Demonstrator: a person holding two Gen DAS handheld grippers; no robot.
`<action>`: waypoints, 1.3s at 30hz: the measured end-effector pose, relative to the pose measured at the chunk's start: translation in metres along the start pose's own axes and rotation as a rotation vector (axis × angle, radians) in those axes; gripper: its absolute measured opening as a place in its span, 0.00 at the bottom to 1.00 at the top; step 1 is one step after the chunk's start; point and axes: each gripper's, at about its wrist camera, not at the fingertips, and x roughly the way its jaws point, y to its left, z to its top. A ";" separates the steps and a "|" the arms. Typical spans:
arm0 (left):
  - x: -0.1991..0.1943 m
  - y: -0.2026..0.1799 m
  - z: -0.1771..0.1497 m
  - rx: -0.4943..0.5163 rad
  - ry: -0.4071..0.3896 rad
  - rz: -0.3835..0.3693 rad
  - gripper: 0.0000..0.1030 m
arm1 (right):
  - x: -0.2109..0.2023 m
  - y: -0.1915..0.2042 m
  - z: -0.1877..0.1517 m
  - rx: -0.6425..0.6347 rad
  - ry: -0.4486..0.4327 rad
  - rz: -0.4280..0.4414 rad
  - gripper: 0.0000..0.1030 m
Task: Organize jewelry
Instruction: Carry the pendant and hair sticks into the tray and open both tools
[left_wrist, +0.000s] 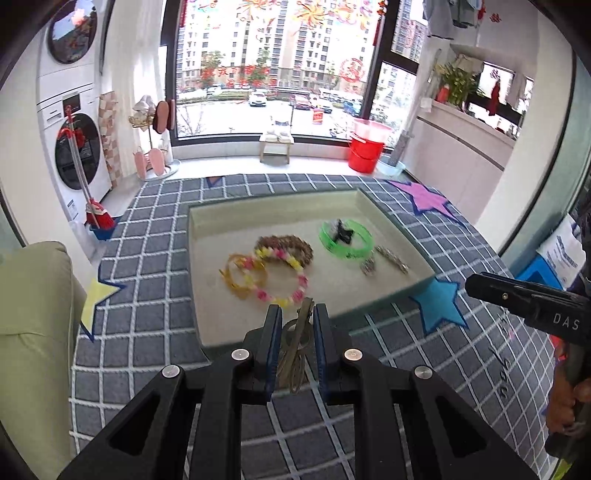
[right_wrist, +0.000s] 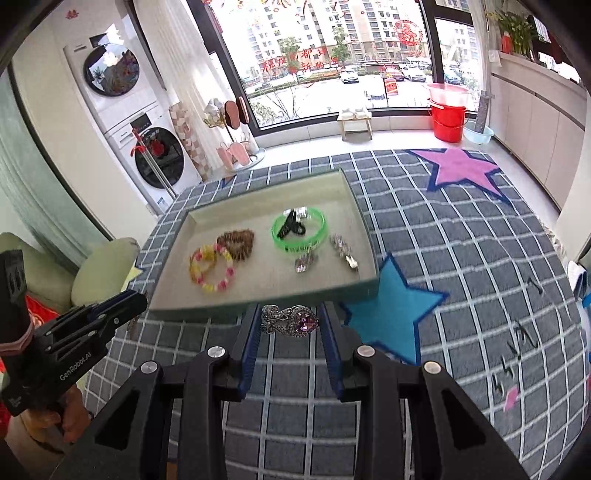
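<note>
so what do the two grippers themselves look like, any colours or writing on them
Both are matt black plastic. The left gripper and the right gripper each have two flat fingers lined with ribbed blue pads, and angular black linkage arms joined by round silver bolts. White lettering runs along the bodies: "GenRobot.AI" on the left one, "DAS" on the right one. No cables show.
</note>
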 end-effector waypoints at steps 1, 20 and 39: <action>0.001 0.003 0.003 -0.010 -0.003 0.001 0.30 | 0.003 0.000 0.005 0.000 0.001 0.002 0.34; 0.065 0.025 0.033 -0.041 0.053 0.063 0.30 | 0.081 -0.002 0.062 -0.034 0.065 -0.038 0.34; 0.110 0.026 0.022 -0.001 0.122 0.140 0.30 | 0.136 -0.017 0.050 -0.024 0.143 -0.086 0.34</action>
